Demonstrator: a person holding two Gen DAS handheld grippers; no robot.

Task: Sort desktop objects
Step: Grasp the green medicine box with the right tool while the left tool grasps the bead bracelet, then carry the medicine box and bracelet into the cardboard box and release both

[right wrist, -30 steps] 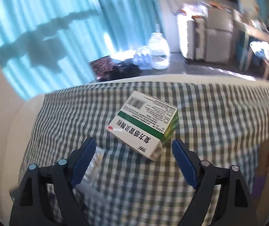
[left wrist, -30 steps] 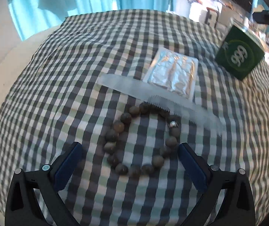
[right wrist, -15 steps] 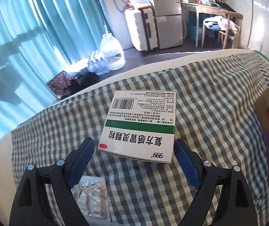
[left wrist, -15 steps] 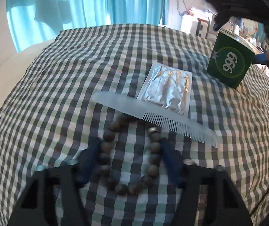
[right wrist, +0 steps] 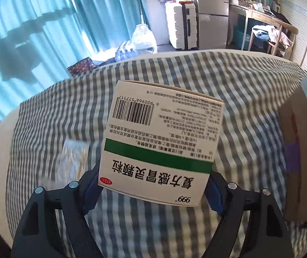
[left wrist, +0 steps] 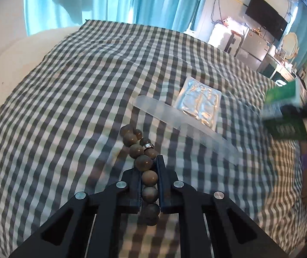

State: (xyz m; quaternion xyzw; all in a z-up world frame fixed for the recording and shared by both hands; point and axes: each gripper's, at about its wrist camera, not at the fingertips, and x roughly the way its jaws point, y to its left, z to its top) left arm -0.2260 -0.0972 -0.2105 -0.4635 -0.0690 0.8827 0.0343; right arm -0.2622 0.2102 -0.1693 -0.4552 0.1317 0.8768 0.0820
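A brown bead bracelet (left wrist: 136,150) lies squeezed into a double line on the checked cloth (left wrist: 67,107). My left gripper (left wrist: 148,163) is closing on it, and its pads press the beads from both sides. A clear plastic comb (left wrist: 175,118) and a silver foil blister pack (left wrist: 200,101) lie just beyond. My right gripper (right wrist: 153,188) is closing on a white and green medicine box (right wrist: 164,133). The blue pads grip its two sides, and the box hangs tilted above the cloth. In the left wrist view the box (left wrist: 284,107) shows blurred at the right edge.
The checked cloth covers a rounded white surface (left wrist: 13,56) with a bare edge at the left. A brown cardboard box (right wrist: 299,150) stands at the right side. Beyond hang blue curtains (right wrist: 45,21), with a suitcase and a fridge behind.
The left jaws have come together on the bracelet, pressing its ring flat into a line. The right jaws have gripped the medicine box and lifted it off the cloth.
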